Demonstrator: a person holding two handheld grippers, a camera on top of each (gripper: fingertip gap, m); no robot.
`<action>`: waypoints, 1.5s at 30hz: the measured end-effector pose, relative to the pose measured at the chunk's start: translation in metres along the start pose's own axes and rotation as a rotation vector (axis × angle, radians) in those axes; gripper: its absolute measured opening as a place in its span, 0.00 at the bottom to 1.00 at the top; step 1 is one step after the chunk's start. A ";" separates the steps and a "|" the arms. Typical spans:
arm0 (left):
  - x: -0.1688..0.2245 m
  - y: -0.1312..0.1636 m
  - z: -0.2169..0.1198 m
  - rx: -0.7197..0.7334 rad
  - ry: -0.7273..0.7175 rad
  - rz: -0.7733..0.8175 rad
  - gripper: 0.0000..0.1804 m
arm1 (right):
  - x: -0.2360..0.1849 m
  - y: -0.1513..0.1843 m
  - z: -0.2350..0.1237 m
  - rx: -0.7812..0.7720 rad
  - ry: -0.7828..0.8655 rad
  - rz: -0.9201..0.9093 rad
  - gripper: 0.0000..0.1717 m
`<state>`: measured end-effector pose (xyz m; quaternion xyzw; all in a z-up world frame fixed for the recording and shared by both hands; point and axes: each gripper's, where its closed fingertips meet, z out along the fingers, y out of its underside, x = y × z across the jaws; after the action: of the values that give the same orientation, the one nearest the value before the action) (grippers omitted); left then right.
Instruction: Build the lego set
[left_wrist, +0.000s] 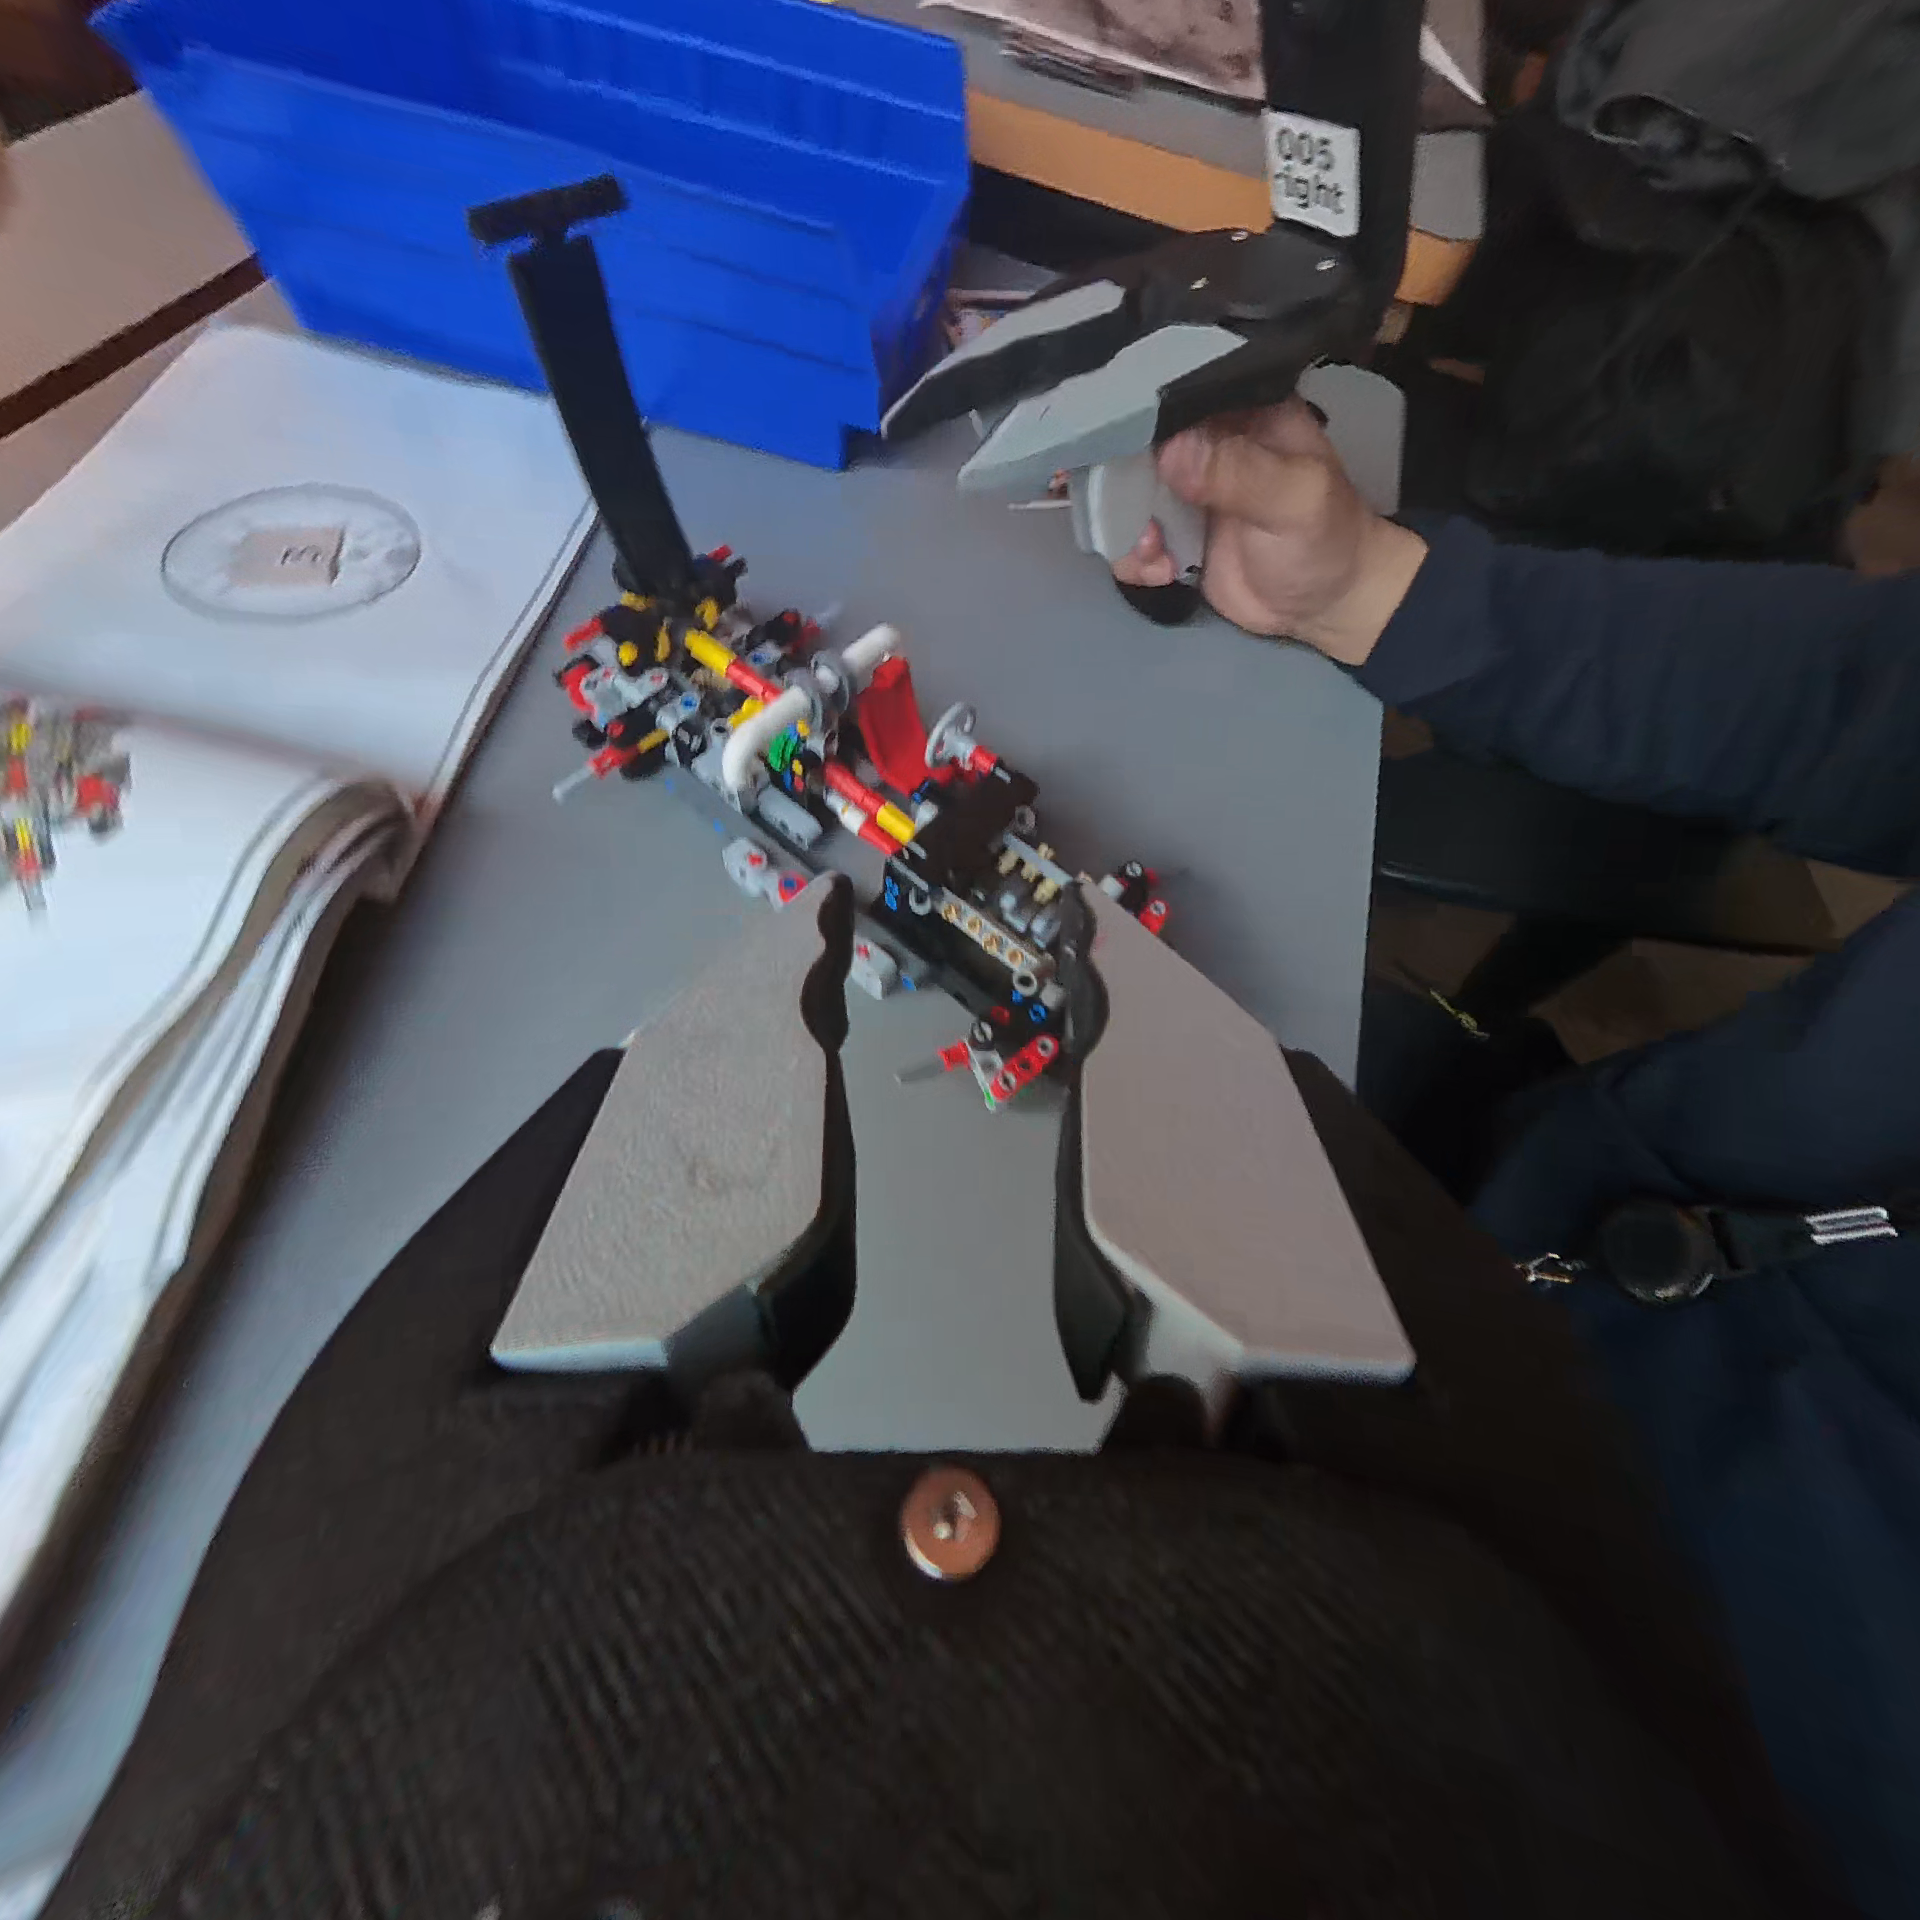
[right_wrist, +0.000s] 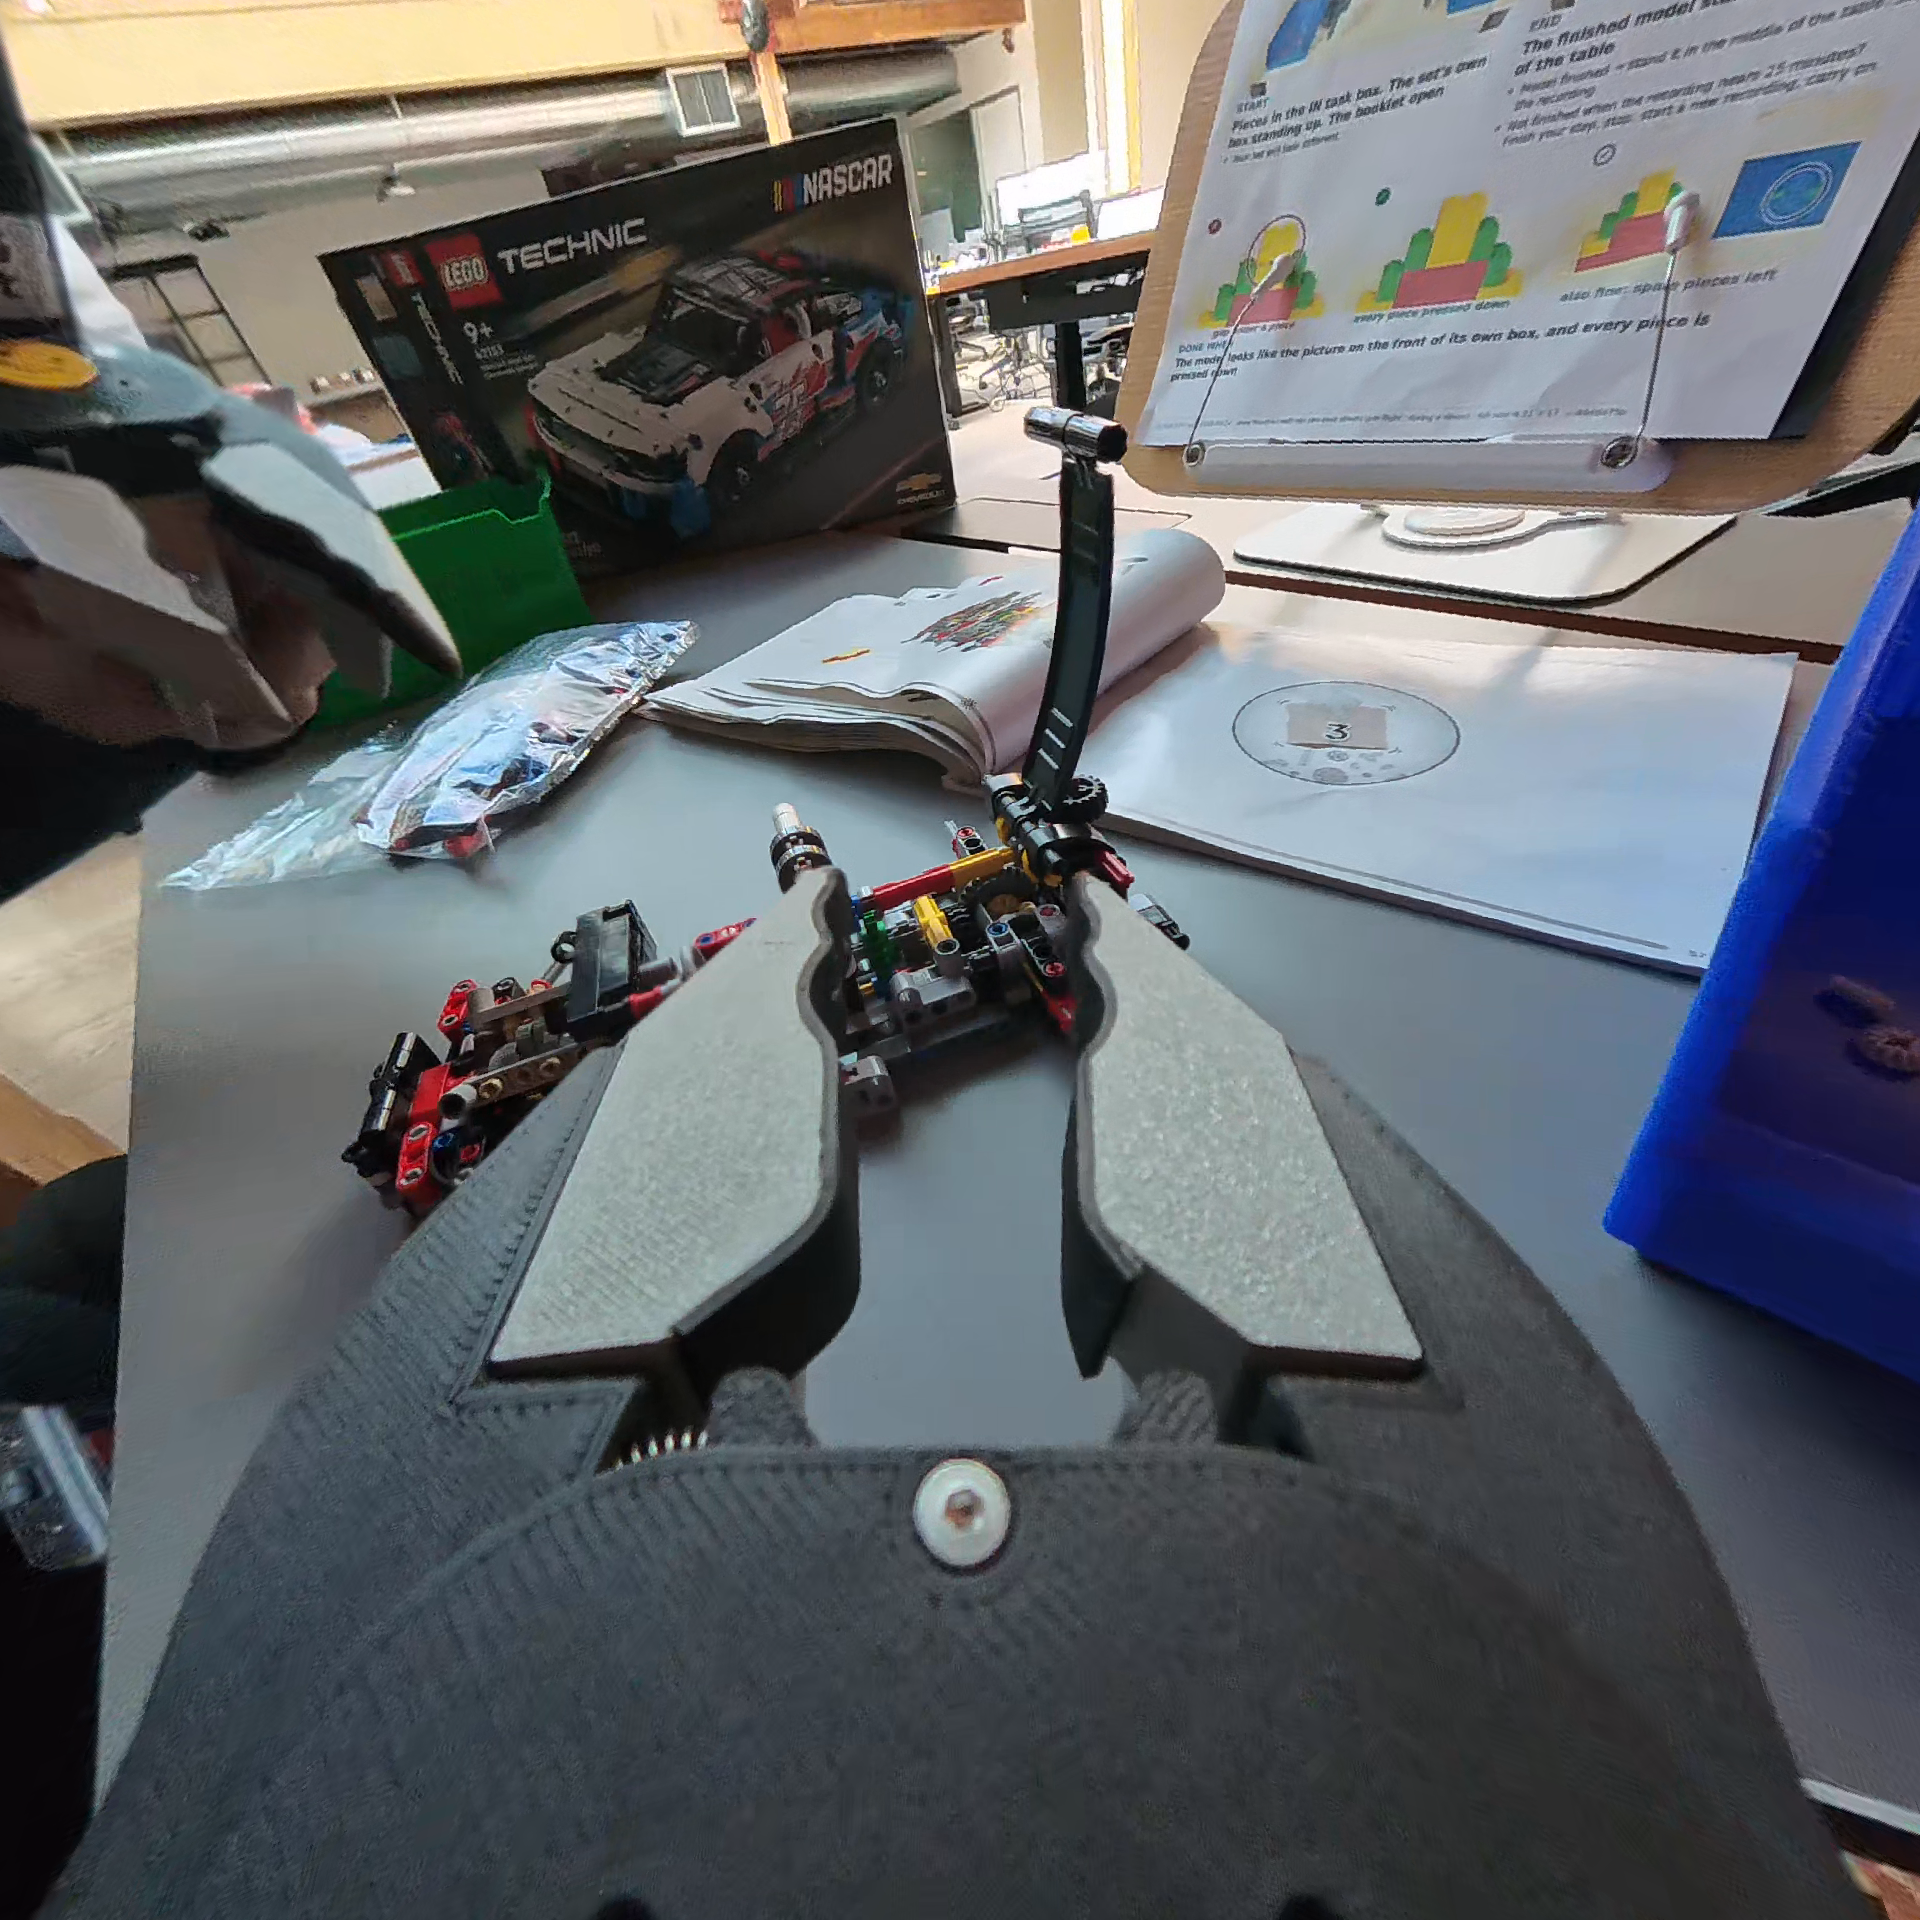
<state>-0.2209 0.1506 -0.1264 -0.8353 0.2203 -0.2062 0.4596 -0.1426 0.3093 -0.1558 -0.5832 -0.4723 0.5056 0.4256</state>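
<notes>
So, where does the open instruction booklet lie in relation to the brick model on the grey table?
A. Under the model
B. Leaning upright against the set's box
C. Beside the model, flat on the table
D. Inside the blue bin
C: the open booklet lies flat on the table beside the brick model, not under it.

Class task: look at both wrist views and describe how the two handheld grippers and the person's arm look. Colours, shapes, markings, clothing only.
Both the left gripper and right gripper have flat grey tapered fingers with wavy black inner pads, on a ribbed black body with one round metal screw. The right carries a white label. The sleeve is dark navy.
</notes>
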 end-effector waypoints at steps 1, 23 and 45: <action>0.001 0.009 -0.003 0.000 -0.026 -0.030 0.21 | 0.001 0.000 0.000 -0.002 0.007 0.008 0.22; -0.016 0.014 0.029 0.218 -0.058 -0.018 0.24 | 0.012 0.012 0.002 -0.073 0.067 0.105 0.22; -0.032 -0.007 0.028 0.481 -0.031 -0.027 0.20 | -0.011 0.001 -0.001 0.011 0.057 -0.099 0.23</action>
<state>-0.2308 0.1909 -0.1383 -0.7077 0.1467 -0.2461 0.6458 -0.1423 0.2985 -0.1548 -0.5711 -0.4856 0.4694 0.4666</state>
